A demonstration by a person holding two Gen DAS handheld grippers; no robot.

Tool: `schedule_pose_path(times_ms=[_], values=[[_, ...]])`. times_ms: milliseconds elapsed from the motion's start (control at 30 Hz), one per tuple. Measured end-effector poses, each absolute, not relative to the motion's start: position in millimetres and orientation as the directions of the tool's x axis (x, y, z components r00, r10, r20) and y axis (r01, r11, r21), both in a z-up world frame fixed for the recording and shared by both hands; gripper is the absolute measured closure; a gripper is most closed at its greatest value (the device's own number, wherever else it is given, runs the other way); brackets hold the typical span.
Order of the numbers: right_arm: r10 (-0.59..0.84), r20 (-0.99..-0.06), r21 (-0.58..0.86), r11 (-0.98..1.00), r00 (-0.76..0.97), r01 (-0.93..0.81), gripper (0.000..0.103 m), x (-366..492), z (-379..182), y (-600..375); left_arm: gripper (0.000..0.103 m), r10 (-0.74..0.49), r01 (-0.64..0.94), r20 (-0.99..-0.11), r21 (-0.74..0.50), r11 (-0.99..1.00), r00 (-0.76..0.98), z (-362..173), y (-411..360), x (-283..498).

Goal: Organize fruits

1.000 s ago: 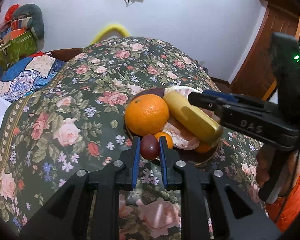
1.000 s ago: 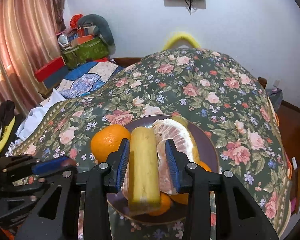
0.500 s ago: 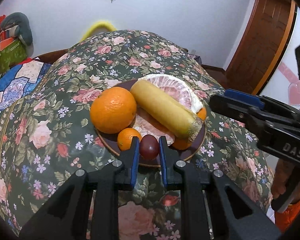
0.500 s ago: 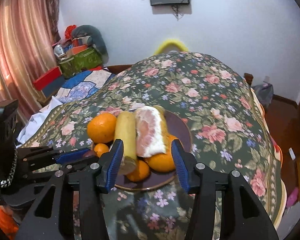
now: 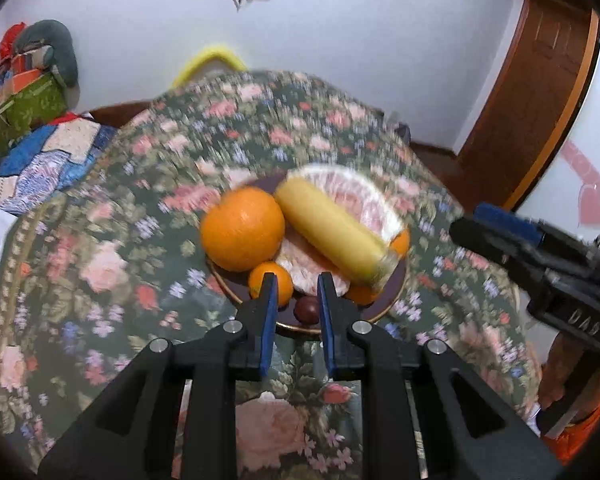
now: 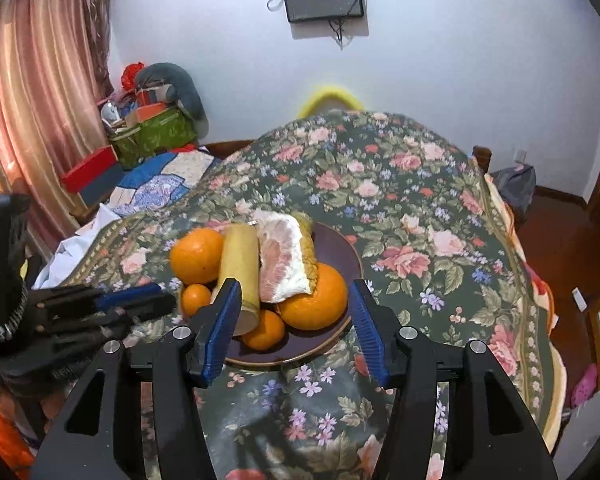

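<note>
Dark-red and small, the grape [image 5: 306,308] lies on the near rim of the plate [image 5: 396,286], which stands on the floral-clothed desk [image 5: 100,264]. It is judged light, smooth and easily bruised; grip it across its middle with light pressure only, since a round skin can squirt out of hard pads.

The left tongs [image 5: 296,300] are released. The grape lies beyond and between their blue pads [image 5: 270,312], apart from both as far as the blurred left wrist view shows.

The plate also carries:
- a large orange [image 5: 242,234], firm and fairly heavy, wide for a grip;
- a small orange [image 5: 270,284], just left of the grape;
- a yellow banana-like fruit [image 5: 332,234], soft, best held at mid-length;
- peeled pomelo [image 6: 282,254], soft and prone to tear, best supported low.

The right tongs [image 6: 294,320] are released, spread wide and holding nothing. In the right wrist view they stand at the near edge of the plate; the cut end of the yellow fruit sits just inside the left pad, and a second large orange [image 6: 314,298] lies between the pads, further off. No contact is visible.
</note>
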State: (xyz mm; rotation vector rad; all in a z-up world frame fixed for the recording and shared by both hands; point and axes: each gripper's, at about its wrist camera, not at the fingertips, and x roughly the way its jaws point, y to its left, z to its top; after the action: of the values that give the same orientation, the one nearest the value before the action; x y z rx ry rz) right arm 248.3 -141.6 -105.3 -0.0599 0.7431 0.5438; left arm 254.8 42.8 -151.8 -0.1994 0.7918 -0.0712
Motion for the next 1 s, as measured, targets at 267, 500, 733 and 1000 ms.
schedule_pose_path(times_ms=[267, 500, 733, 1000], values=[[0.461, -0.564, 0.093, 0.860, 0.685, -0.502, 0.051, 192.0, -51.3, -143.0, 0.082, -0.119, 0.013, -0.562, -0.189, 0.982, 0.818, -67.6, 40.8, 194.6], [0.465, -0.428, 0.081, 0.874, 0.775, -0.480, 0.050, 127.2, 6.3, -159.1, 0.062, -0.107, 0.036, -0.443, -0.165, 0.986, 0.890, -14.3, 23.4, 131.3], [0.445, -0.307, 0.059, 0.891, 0.841, -0.449, 0.030, 79.8, 40.6, -171.7, 0.038, -0.065, 0.025, -0.326, -0.126, 0.992, 0.943, 19.6, 12.1, 75.5], [0.426, -0.232, 0.056, 0.903, 0.874, -0.425, 0.014, 58.2, 53.6, -174.3, 0.015, -0.015, -0.001, -0.220, -0.074, 0.997, 0.975, 39.3, 6.0, 33.1]])
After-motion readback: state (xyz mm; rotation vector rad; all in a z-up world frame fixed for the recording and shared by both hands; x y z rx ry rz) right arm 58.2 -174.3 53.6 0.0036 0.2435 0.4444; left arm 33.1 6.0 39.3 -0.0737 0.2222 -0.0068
